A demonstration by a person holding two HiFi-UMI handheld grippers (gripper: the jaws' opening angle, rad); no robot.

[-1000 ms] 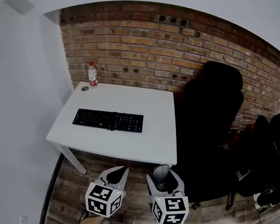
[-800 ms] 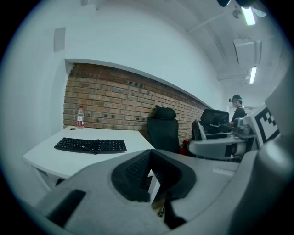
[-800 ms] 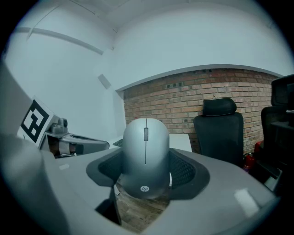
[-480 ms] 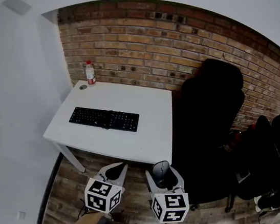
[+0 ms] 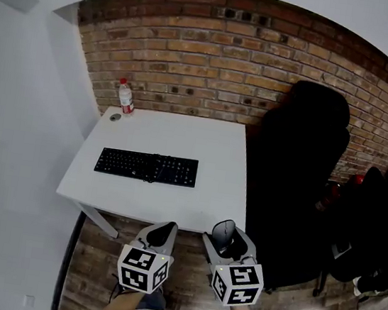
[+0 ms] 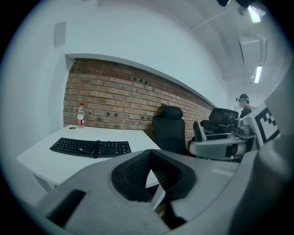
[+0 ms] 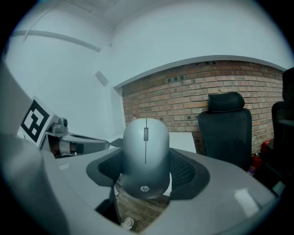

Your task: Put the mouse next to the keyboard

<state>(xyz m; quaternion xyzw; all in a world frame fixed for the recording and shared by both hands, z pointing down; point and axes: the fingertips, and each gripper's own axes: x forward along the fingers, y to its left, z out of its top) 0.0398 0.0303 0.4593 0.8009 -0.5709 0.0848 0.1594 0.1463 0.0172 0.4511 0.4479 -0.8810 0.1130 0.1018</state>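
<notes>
A grey mouse [image 7: 145, 156] sits clamped between the jaws of my right gripper [image 5: 225, 239], its wheel facing up; in the head view the mouse [image 5: 223, 233] hangs just off the white desk's [image 5: 209, 146] front edge. The black keyboard [image 5: 146, 166] lies on the desk's left half, its cable bunched on its middle. In the left gripper view the keyboard [image 6: 91, 147] is ahead and to the left. My left gripper [image 5: 159, 233] is shut with nothing in it, below the desk's front edge.
A water bottle [image 5: 125, 96] and a small round cap [image 5: 115, 117] stand at the desk's back left corner against the brick wall. A black office chair [image 5: 300, 165] is right of the desk. More dark chairs [image 5: 383, 213] and cables lie far right.
Both grippers stay low in front of the desk; the view has shifted slightly, and the desk edge now lies a little closer to the jaws.
</notes>
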